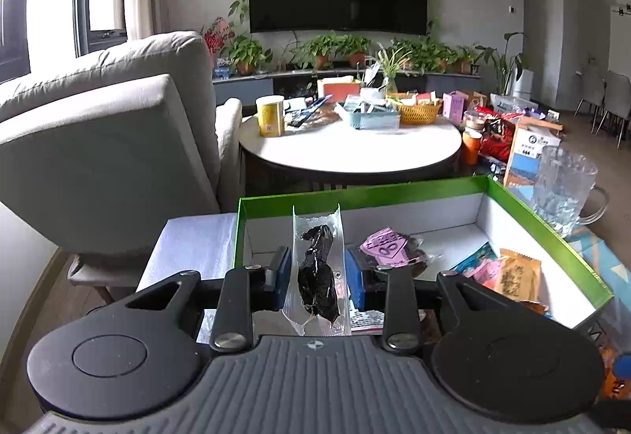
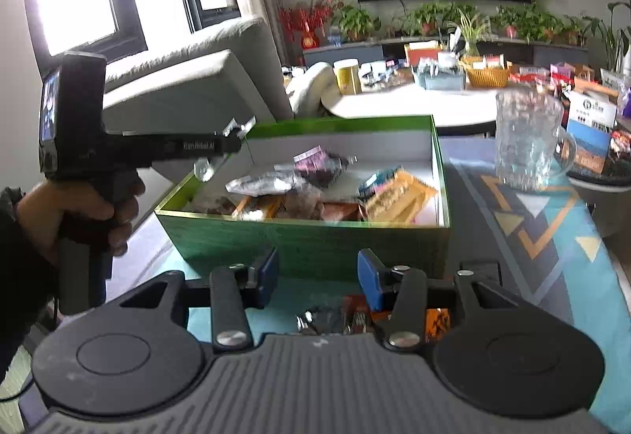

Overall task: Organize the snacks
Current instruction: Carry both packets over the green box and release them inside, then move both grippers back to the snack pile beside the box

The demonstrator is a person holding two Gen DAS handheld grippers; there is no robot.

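The left hand-held gripper (image 1: pixel 317 272) was clamped on a clear vacuum-sealed pouch holding a dark snack (image 1: pixel 318 276), upright between its blue pads, over the green-rimmed white-lined cardboard box (image 1: pixel 544 233). Inside lay a pink-labelled packet (image 1: pixel 388 246) and a tan wrapped biscuit (image 1: pixel 517 274). The right hand-held gripper (image 2: pixel 318 278) stood apart, empty, before the box.

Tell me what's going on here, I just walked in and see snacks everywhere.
A person is sorting snacks into a green box using two handheld grippers. The left gripper holds a clear packet with a dark snack over the box, which already contains several wrapped snacks. The right gripper is open and empty, hovering in front of the box above a few loose snack packets on the patterned mat. A glass mug stands to the right of the box.
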